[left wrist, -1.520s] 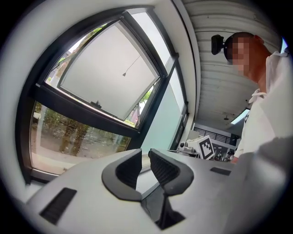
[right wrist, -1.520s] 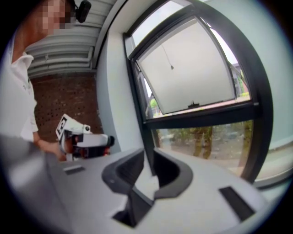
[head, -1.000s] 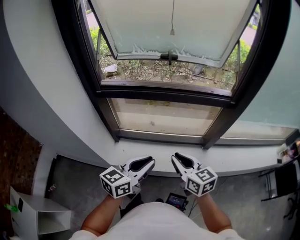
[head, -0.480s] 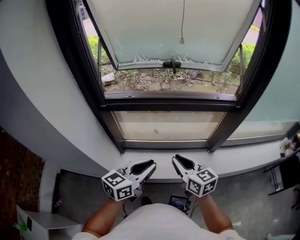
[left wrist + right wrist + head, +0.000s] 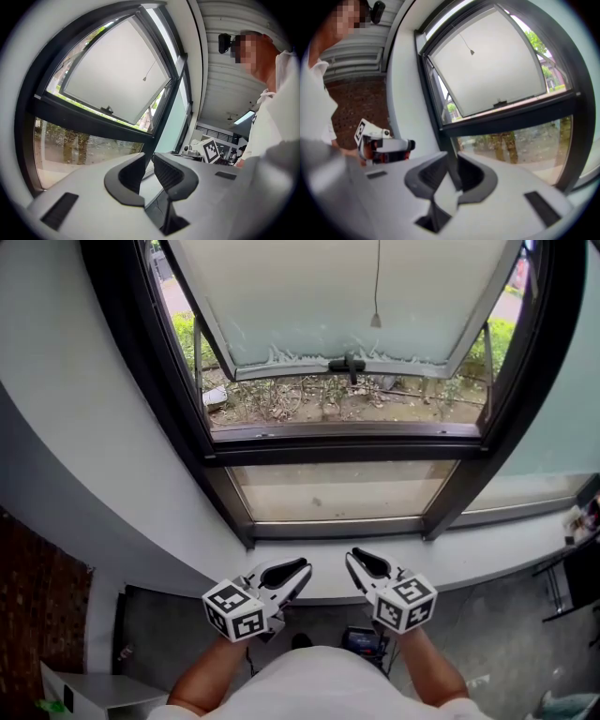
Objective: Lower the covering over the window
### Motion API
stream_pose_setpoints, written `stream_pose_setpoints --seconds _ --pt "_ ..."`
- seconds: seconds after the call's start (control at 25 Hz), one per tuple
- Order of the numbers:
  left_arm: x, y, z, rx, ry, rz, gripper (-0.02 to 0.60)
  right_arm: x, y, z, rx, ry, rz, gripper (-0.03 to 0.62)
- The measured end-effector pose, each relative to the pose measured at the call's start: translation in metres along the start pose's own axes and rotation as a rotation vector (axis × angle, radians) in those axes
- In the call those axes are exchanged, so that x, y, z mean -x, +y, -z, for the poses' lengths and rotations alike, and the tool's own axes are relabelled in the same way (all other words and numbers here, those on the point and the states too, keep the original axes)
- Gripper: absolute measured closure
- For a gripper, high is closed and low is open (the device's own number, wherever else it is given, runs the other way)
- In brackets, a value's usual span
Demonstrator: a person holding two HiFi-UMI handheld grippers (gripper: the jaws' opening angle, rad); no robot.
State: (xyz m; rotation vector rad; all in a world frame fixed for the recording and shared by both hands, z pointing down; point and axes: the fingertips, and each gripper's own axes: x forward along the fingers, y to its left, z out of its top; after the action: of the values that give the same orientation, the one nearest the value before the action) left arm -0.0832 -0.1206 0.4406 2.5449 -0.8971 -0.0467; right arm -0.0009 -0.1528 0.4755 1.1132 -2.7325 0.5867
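A thin pull cord with a small bell-shaped toggle (image 5: 375,321) hangs in front of the pale tilted-out window pane (image 5: 309,296); the covering it belongs to is above the picture. The toggle also shows in the left gripper view (image 5: 144,79) and the right gripper view (image 5: 472,52). Both grippers are held low by the person's chest, well below the dark window frame (image 5: 337,448). My left gripper (image 5: 302,570) (image 5: 149,161) has its jaws drawn together to a thin slit, nothing between them. My right gripper (image 5: 352,559) (image 5: 452,161) stands the same, empty.
A black handle (image 5: 347,363) sits on the pane's lower edge. A white sill (image 5: 478,554) runs under the fixed lower glass. A white cabinet (image 5: 89,697) stands at the lower left, a dark device (image 5: 361,641) on the floor, and a black stand (image 5: 574,582) at the right.
The head view has drifted: the window and the cord toggle sit further right and lower in the picture, and the cabinet has slid toward the bottom edge. Both grippers hold the same pose.
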Motion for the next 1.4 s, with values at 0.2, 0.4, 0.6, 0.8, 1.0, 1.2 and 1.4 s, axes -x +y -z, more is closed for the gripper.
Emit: stream_pose_setpoints --seconds 0.2,0.4,0.6,0.8,1.0,1.2,1.4 --pt "-0.014 0.003 -0.008 -0.001 -0.027 -0.031 0.511 0.001 -0.018 -0.016 0.038 0.007 -0.006 0.52" --pt "-0.028 0.004 -0.02 -0.022 -0.056 -0.052 0.511 0.002 -0.033 -0.037 0.093 0.006 -0.009 0.52" --pt "-0.03 0.01 -0.034 -0.056 -0.071 -0.066 0.511 -0.004 -0.037 -0.059 0.16 -0.006 -0.009 0.52" --pt "-0.031 0.014 -0.052 -0.097 -0.09 -0.074 0.511 -0.006 -0.037 -0.082 0.212 -0.029 -0.004 0.52" --pt "-0.034 0.018 -0.07 -0.139 -0.091 -0.087 0.511 -0.006 -0.034 -0.104 0.267 -0.048 0.004 0.52" --pt "-0.039 0.017 -0.104 -0.228 -0.103 -0.083 0.511 -0.002 -0.037 -0.14 0.336 -0.087 0.026 0.52" --pt "-0.045 0.017 -0.144 -0.305 -0.127 -0.086 0.511 -0.002 -0.037 -0.18 0.401 -0.131 0.052 0.519"
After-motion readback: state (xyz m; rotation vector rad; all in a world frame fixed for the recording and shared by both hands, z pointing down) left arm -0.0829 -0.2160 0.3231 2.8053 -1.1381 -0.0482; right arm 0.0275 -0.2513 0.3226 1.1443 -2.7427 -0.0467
